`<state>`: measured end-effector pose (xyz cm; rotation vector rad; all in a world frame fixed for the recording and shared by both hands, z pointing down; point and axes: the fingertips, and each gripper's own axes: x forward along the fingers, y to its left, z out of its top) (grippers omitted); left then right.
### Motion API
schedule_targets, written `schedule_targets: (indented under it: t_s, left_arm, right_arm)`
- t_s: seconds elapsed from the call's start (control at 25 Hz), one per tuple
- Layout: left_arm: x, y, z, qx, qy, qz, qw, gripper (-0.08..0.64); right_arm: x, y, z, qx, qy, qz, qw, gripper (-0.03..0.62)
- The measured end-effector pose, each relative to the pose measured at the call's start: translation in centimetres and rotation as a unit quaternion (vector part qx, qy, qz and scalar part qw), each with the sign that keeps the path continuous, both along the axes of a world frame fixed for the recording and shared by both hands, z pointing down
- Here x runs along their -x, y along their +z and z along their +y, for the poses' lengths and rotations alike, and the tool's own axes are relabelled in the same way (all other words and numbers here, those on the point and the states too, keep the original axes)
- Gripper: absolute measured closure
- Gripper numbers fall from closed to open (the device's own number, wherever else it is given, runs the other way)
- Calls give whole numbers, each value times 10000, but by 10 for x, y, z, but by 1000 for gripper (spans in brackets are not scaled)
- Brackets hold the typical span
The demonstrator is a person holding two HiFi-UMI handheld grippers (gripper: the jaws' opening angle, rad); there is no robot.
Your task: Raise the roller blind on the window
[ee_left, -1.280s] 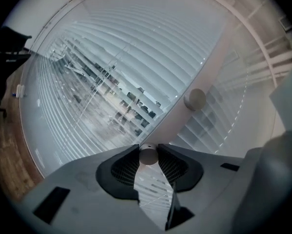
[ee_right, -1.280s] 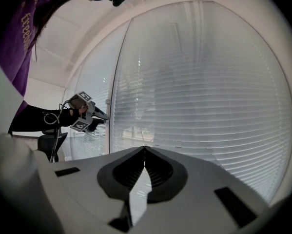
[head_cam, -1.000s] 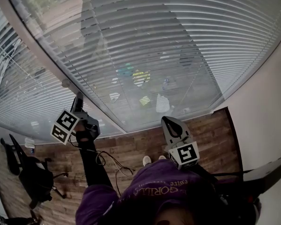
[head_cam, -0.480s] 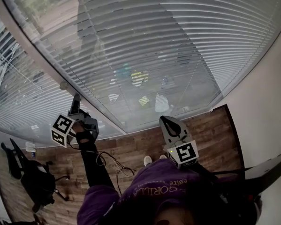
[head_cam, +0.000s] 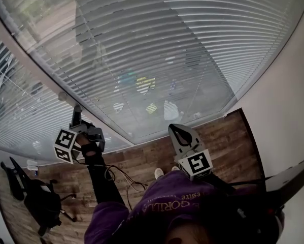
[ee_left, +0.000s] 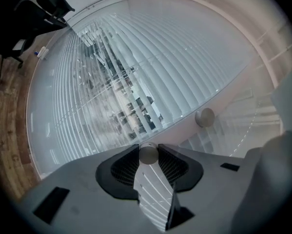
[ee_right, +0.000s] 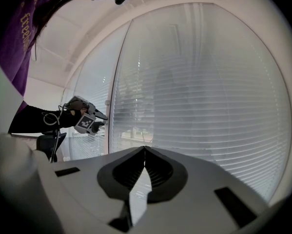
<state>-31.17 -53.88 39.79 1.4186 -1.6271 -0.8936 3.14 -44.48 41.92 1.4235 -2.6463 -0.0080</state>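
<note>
Blind (head_cam: 162,44): slats lowered across the whole window, ahead of both tools. Left hand-held gripper (head_cam: 77,110): jaws pinching a small round knob (ee_left: 148,156) on the frame (ee_left: 182,130). Right hand-held gripper (ee_right: 145,148): jaws pressed together, empty.

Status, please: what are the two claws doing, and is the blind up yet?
Left gripper shut on round knob at window frame. Right gripper shut, empty. Blind down over the glass. No obstruction seen.
</note>
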Motion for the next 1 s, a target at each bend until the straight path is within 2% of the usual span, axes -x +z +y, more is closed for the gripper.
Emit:
schedule_targets:
  t_s: [0.28, 0.48, 0.76, 0.88, 1.0]
  left_arm:
    - [-1, 2, 0, -117, -114, 385, 9991, 440]
    - [0, 1, 0, -139, -81, 292, 9994, 440]
    - [-6, 3, 1, -28, 205, -297, 9993, 440]
    - [-4, -1, 7, 116, 85, -952, 9954, 440]
    - [-1, -7, 15, 327, -125, -1637, 9859, 441]
  right_arm:
    - [-3, 5, 2, 83, 17, 32, 10000, 594]
    - [0, 2, 1, -12, -50, 15, 10000, 594]
    - [0, 1, 0, -80, -72, 72, 9999, 594]
    - [1, -1, -1, -118, -93, 68, 9999, 594]
    - [3, -5, -1, -212, -114, 48, 9997, 594]
